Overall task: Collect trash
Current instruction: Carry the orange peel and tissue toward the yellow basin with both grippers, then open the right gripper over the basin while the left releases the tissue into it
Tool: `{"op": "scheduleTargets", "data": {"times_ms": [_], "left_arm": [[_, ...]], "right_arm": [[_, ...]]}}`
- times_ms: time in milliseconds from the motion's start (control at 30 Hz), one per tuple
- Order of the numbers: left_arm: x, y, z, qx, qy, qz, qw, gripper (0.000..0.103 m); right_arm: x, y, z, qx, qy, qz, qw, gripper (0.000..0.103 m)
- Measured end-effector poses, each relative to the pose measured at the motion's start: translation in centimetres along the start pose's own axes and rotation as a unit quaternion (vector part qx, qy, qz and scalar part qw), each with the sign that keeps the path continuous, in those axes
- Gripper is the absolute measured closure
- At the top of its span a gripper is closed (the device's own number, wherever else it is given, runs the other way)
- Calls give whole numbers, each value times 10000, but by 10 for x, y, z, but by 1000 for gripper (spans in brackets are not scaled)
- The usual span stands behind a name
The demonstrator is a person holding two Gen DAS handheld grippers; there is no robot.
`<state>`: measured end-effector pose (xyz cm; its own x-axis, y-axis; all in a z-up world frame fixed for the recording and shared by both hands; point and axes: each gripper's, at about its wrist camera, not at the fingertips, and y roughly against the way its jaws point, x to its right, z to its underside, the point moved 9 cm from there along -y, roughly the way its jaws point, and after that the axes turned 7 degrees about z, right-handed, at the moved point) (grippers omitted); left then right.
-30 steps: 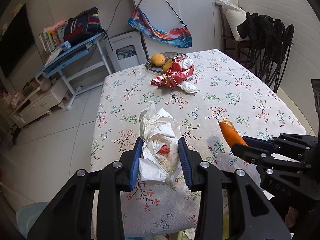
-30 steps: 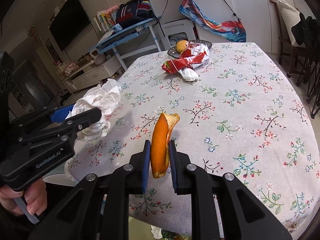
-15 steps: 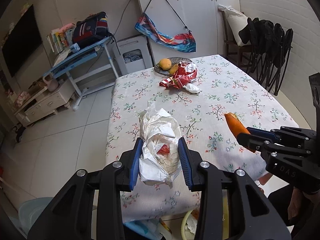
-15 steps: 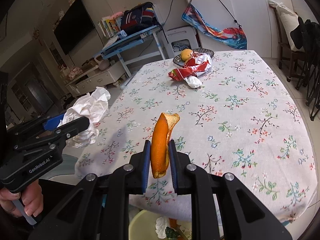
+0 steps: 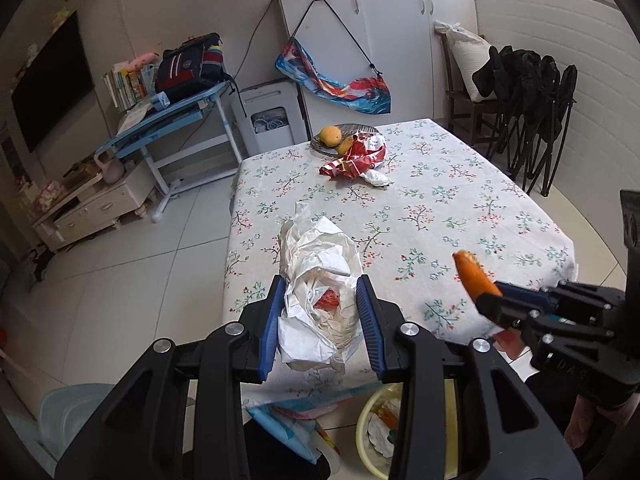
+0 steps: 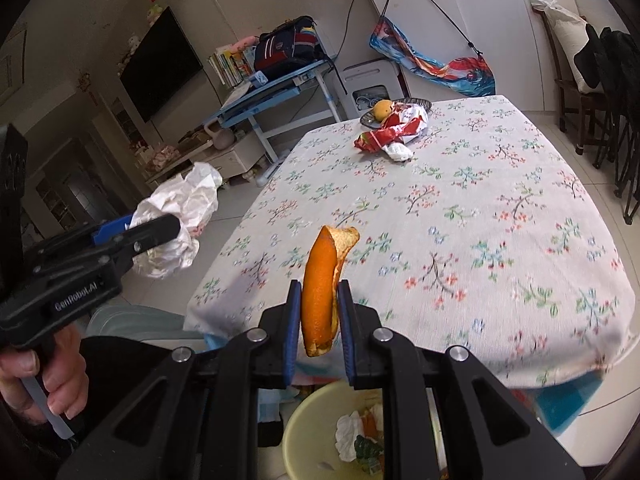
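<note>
My left gripper (image 5: 322, 322) is shut on a crumpled white paper wad (image 5: 320, 276) with a red scrap inside; it also shows in the right wrist view (image 6: 180, 216). My right gripper (image 6: 319, 312) is shut on a curved orange peel (image 6: 322, 280), seen from the left wrist view (image 5: 474, 278). Both are held off the near edge of the floral-cloth table (image 6: 480, 220). A yellow trash bin (image 6: 316, 432) with scraps in it sits on the floor below the grippers, also visible in the left wrist view (image 5: 370, 432). A red and white wrapper (image 5: 354, 160) lies at the table's far end.
A dish with yellow fruit (image 5: 330, 136) stands behind the wrapper. A blue desk (image 5: 172, 116) and a white appliance (image 5: 270, 118) stand beyond the table. Black folding chairs (image 5: 536, 116) line the right wall. A pale blue tub (image 5: 76, 408) sits on the floor at left.
Both grippers have pulled back from over the table to beyond its near edge, still holding their trash. The yellow bin has come into view beneath them.
</note>
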<state>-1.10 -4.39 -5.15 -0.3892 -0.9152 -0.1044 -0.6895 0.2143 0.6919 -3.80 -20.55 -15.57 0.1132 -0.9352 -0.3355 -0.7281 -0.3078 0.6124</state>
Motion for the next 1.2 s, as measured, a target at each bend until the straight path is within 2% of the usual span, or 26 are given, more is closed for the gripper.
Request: {"op": "scheduleTargets", "data": {"times_ms": [600, 967, 1200], "left_arm": [[17, 42, 20, 82, -26, 94, 9999, 68], [29, 53, 36, 30, -32, 203, 9998, 68], [39, 48, 57, -157, 31, 330, 9993, 68]], "right_arm": [[-19, 13, 52, -416, 231, -74, 9988, 84], [-20, 10, 78, -786, 342, 57, 9963, 84], [-15, 0, 97, -1111, 411, 222, 9927, 84]]}}
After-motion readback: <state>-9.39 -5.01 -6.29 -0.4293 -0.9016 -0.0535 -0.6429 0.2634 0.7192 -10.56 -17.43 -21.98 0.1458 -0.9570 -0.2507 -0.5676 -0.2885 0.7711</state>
